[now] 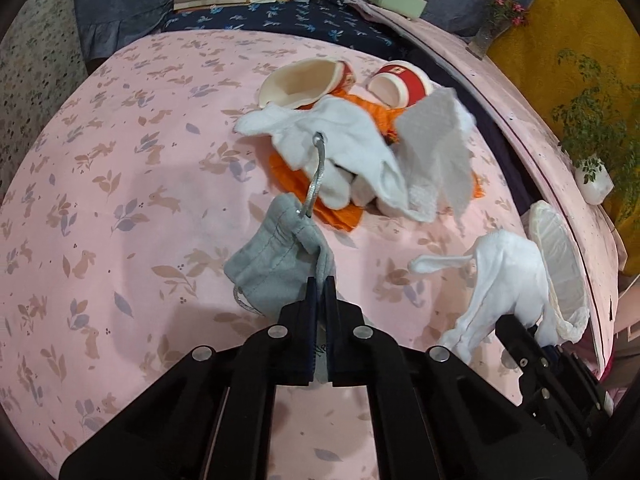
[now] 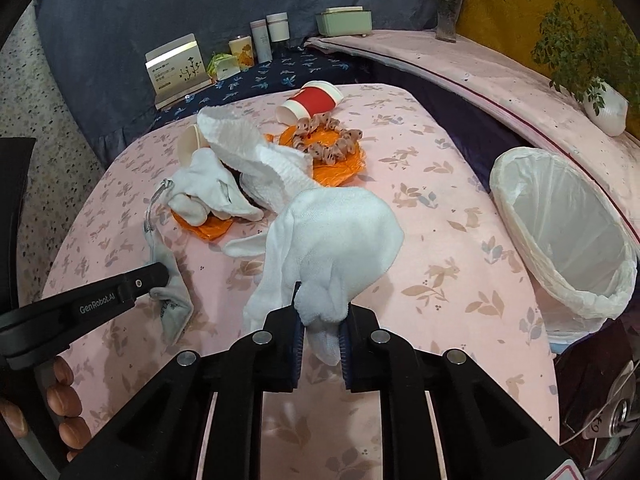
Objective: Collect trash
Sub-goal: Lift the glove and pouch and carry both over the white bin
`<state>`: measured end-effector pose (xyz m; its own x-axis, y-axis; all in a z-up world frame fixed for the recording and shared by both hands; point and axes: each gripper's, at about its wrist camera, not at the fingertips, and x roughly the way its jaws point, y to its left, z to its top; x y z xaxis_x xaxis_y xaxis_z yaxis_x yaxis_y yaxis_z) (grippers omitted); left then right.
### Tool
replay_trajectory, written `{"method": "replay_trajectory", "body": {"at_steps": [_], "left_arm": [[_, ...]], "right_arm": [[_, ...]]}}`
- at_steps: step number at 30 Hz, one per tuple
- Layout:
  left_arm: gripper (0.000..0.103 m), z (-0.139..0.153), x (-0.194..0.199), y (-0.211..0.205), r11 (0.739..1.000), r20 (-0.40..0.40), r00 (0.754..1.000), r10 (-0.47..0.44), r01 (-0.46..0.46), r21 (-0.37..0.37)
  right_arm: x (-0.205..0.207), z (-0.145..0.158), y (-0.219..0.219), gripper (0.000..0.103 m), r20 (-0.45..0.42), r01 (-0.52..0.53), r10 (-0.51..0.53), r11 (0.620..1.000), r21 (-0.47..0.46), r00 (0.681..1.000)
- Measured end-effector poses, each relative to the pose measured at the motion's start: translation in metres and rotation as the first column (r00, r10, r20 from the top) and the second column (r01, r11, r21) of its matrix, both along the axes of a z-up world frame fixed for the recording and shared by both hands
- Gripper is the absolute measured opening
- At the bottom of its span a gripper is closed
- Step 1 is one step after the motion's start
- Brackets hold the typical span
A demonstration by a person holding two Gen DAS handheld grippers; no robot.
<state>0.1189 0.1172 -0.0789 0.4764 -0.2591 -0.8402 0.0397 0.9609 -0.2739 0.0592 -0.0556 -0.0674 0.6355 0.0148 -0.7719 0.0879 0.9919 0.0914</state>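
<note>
The surface (image 2: 440,208) was covered in pink rabbit-and-leaf print; a grey pouch (image 1: 276,264), white sock (image 2: 336,232), orange wrapper (image 2: 340,168) and red-banded cup (image 2: 316,104) were seen.

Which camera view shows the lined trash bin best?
The right wrist view: the trash bin shows its whole open mouth and white liner, unobstructed. In the left wrist view it sits at the right edge, partly hidden by the white sock held in the right gripper.

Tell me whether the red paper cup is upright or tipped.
Tipped: the red paper cup lies on its side on the pink sheet, its rim facing sideways.
</note>
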Motion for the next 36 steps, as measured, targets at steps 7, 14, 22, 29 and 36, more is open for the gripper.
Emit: {"method": "replay_trajectory", "body": {"at_steps": [7, 14, 22, 29, 36], "left_arm": [[0.002, 0.021, -0.012, -0.032, 0.998, 0.046, 0.997, -0.063, 0.063, 0.014], [0.002, 0.032, -0.020, -0.075, 0.990, 0.070, 0.988, -0.138, 0.136, 0.034], [0.003, 0.036, -0.025, -0.125, 0.975, 0.084, 0.972, -0.221, 0.216, 0.058], [0.003, 0.043, -0.026, -0.176, 0.946, 0.108, 0.941, -0.320, 0.311, 0.092], [0.003, 0.052, -0.019, -0.226, 0.915, 0.141, 0.905, -0.402, 0.390, 0.106]], "right_arm": [[-0.014, 0.018, -0.022, 0.014, 0.046, 0.048, -0.048, 0.999, 0.006, 0.998], [-0.027, 0.022, -0.048, 0.014, 0.061, 0.097, -0.097, 0.995, 0.011, 0.993], [-0.037, 0.025, -0.089, 0.014, 0.076, 0.174, -0.175, 0.984, 0.024, 0.982], [-0.042, 0.025, -0.134, 0.014, 0.085, 0.256, -0.257, 0.967, 0.020, 0.963], [-0.042, 0.026, -0.181, 0.014, 0.093, 0.333, -0.332, 0.943, 0.008, 0.939]]}}
